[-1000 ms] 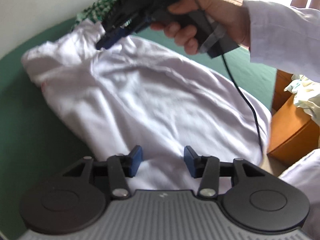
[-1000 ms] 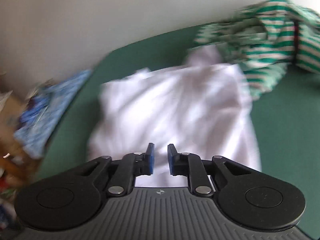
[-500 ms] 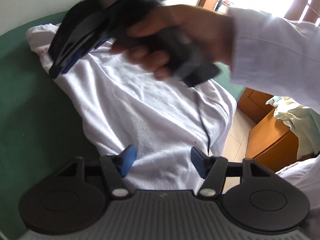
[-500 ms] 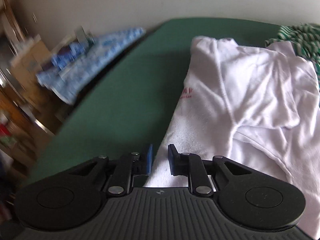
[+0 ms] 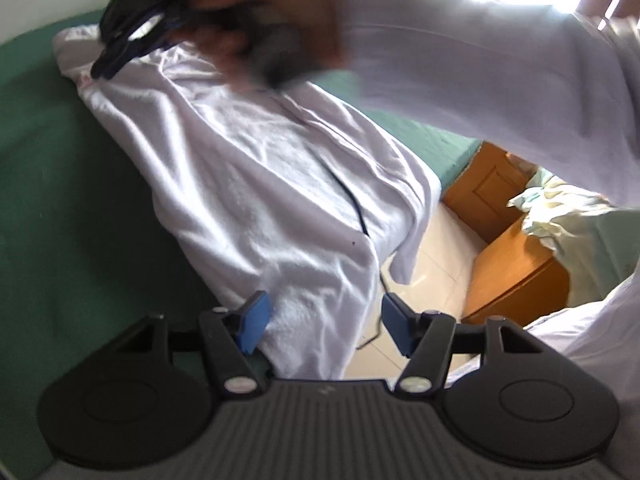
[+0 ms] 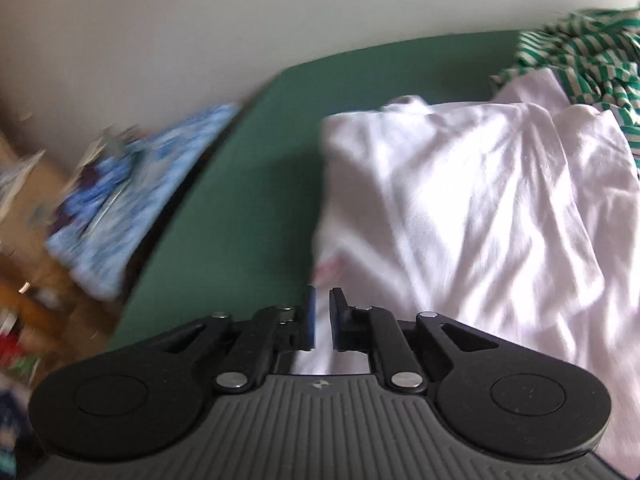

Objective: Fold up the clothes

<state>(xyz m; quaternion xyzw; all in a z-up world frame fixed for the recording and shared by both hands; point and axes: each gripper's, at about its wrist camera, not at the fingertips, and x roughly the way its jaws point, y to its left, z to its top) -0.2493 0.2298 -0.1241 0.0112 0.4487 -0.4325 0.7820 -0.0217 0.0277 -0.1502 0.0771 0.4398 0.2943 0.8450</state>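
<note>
Your left hand-held gripper point(image 5: 322, 326) has just been spreading its jaws; a second ago its blue pads stood closer together. Now they stand well apart, with the near hem of the crumpled white cotton T-shirt point(image 5: 260, 168) lying between them. The left pad point(image 5: 253, 322) is just beside the cloth, the right pad is clear of it, so nothing is clamped.

Your right hand-held gripper point(image 6: 322, 316) has just been closing. In its own view only a narrow slit is left between the blue pads, and white cloth shows in that slit at the shirt's lower left edge; whether the pads actually pinch it, you cannot tell. In the left view the same gripper point(image 5: 110, 62), blurred, is at the upper left of the frame over the far end of the shirt, whereas a second ago it sat nearer the top centre. Your right hand point(image 5: 260, 28) and its white sleeve point(image 5: 480, 60) now fill the upper right.

The shirt lies wrinkled and partly gathered on the dark green surface point(image 6: 240, 184), with faint red print near its left edge. One end hangs over the surface's edge towards the pale floor. A green-and-white striped garment point(image 6: 580, 52) touches its far corner, upper right of the right view. A black cable point(image 5: 352, 208) runs across the cloth.
</note>
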